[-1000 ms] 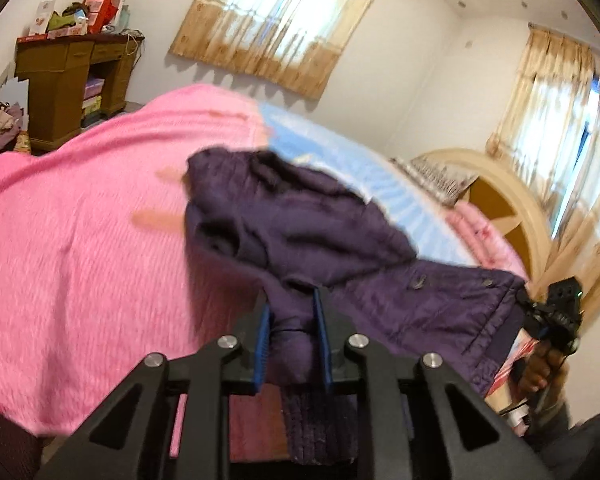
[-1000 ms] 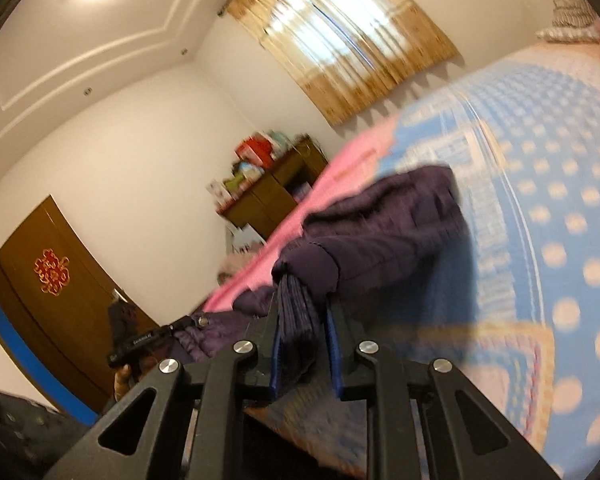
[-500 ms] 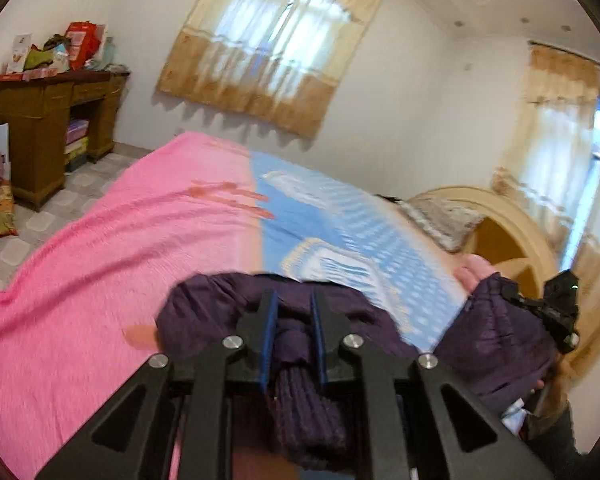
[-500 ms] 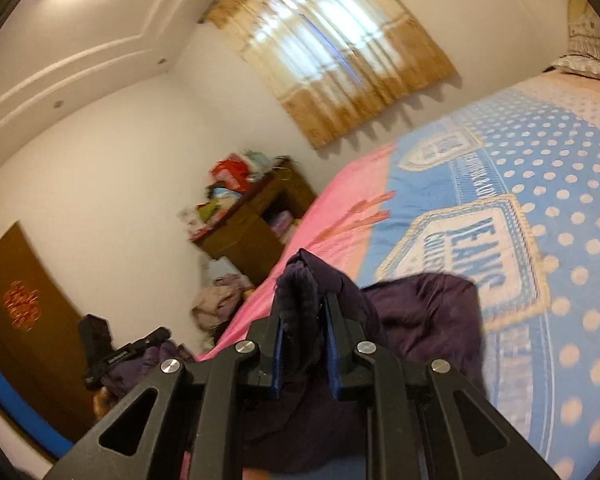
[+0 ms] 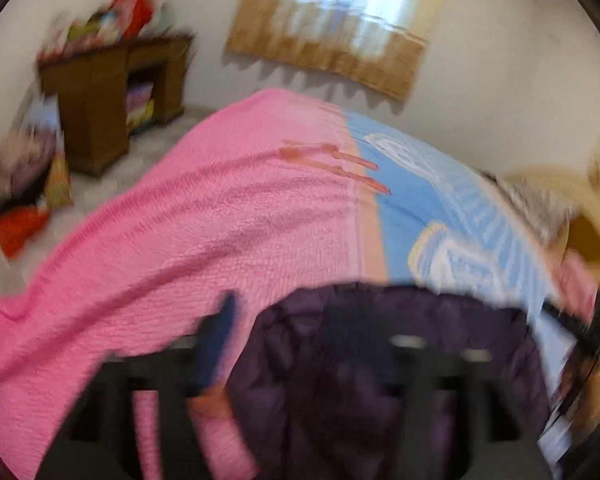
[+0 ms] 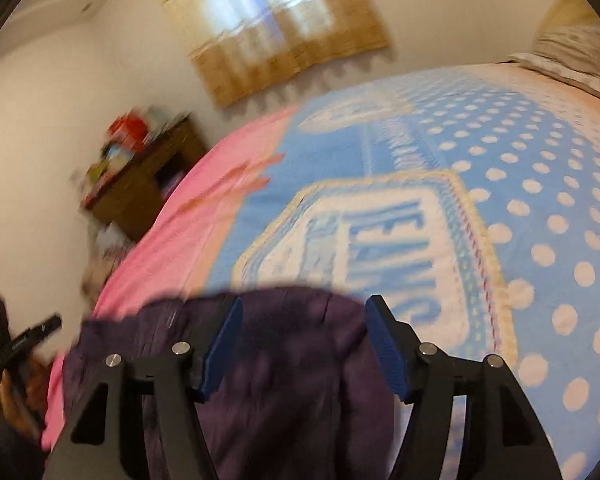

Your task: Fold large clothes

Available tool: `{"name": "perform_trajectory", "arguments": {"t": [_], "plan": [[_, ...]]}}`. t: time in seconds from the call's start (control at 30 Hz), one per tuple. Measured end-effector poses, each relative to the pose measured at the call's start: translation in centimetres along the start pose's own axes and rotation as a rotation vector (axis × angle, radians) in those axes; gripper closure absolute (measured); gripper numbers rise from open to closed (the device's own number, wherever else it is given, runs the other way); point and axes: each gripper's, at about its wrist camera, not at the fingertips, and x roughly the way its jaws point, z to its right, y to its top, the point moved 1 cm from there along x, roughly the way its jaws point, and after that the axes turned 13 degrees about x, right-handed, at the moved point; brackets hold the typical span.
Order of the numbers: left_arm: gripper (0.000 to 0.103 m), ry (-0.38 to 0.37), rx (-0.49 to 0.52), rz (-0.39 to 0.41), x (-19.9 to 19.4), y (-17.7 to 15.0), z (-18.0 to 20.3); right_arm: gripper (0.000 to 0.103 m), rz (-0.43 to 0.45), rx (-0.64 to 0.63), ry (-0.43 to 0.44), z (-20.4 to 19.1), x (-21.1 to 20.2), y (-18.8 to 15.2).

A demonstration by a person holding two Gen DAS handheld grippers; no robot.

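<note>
The dark purple jacket [image 5: 380, 360] lies bunched at the near edge of the bed, on the pink-and-blue bedspread [image 5: 240, 220]. The left wrist view is blurred by motion. My left gripper [image 5: 312, 344] hangs over the jacket with its jaws spread wide; only the left blue pad [image 5: 216, 344] shows clearly. In the right wrist view the jacket [image 6: 292, 380] lies under and between the fingers of my right gripper [image 6: 304, 344], whose blue pads stand wide apart and hold nothing. The left gripper also shows at the right wrist view's left edge [image 6: 16, 344].
A wooden desk [image 5: 112, 92] with clutter on top stands by the far wall left of the bed. Clothes and bags [image 5: 20, 184] lie on the floor beside it. A pillow [image 6: 572, 60] and a curved headboard [image 5: 572, 208] are at the right.
Both grippers were shut on folds of the purple jacket; now both are open and the jacket lies released on the bed's near edge. Both cameras swung fast.
</note>
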Motion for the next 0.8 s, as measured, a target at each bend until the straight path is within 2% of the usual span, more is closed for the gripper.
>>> {"name": "perform_trajectory", "arguments": {"t": [0.07,0.1,0.17,0.27,0.33,0.37,0.4,0.43,0.47,0.5,0.6,0.7,0.8], "plan": [[0.006,-0.011,0.095,0.011,-1.5,-2.5,2.0,0.039,-0.04,-0.05,0.036,0.1,-2.5,-2.6],[0.006,-0.039,0.14,0.006,-2.2,-4.2,2.9,0.039,-0.058,-0.074,0.047,0.3,-3.5,-4.1],[0.006,-0.081,0.166,-0.001,-3.2,-7.8,4.1,0.038,-0.092,-0.104,0.067,1.2,-5.2,-6.9],[0.006,-0.133,0.133,0.009,-3.7,-11.2,4.5,0.038,-0.161,-0.089,0.134,3.1,-6.3,-11.1],[0.006,-0.191,0.052,0.05,-3.7,-12.2,4.2,0.038,-0.201,-0.095,0.183,3.5,-5.9,-13.1],[0.013,-0.214,0.023,0.043,-3.3,-12.1,4.1,0.038,-0.191,-0.113,0.169,3.5,-5.7,-13.6],[0.037,-0.258,-0.006,0.031,-2.8,-11.8,4.0,0.043,-0.197,-0.097,0.148,3.7,-5.3,-14.0],[0.041,-0.288,-0.048,0.013,-2.3,-11.5,3.9,0.058,-0.219,-0.057,0.142,4.0,-5.0,-13.9],[0.058,-0.258,-0.059,-0.004,-2.2,-11.1,3.8,0.08,-0.238,-0.015,0.165,4.2,-5.2,-13.8],[0.075,-0.257,-0.059,-0.016,-2.4,-10.7,3.8,0.082,-0.249,0.01,0.205,4.1,-5.7,-13.6],[0.088,-0.309,-0.118,-0.049,-4.5,-10.4,2.8,0.086,-0.267,-0.031,0.19,2.9,-7.5,-14.0],[0.088,-0.312,-0.068,-0.044,-7.5,-11.4,3.0,0.086,-0.312,-0.021,0.217,3.4,-9.4,-15.6],[0.088,-0.335,-0.035,-0.069,-9.7,-13.6,3.4,0.086,-0.351,-0.007,0.201,4.9,-10.3,-17.7]]}}
